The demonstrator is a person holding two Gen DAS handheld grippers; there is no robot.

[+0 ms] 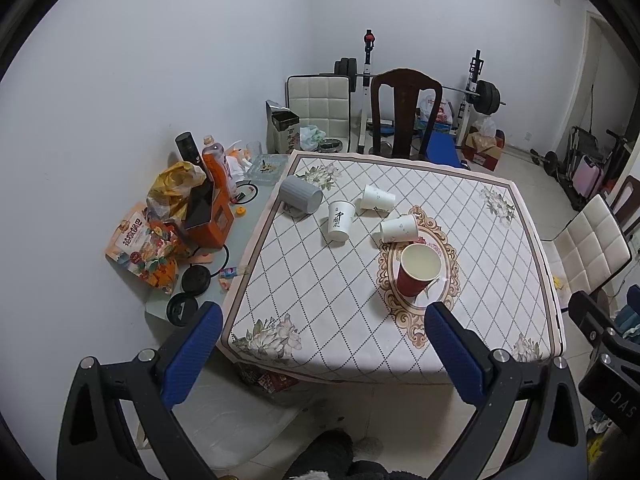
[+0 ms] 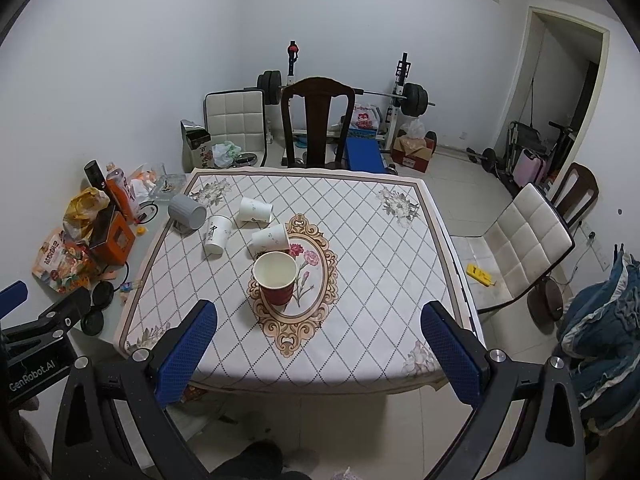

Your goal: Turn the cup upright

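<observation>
Bench with five cups: one red cup upright at centre, mouth open, pale inside; three white paper cups toward ten o'clock, two on their sides, one inverted; one grey ribbed cup tipped farther out. Left claw and right claw both spread wide, empty, at six o'clock.
</observation>
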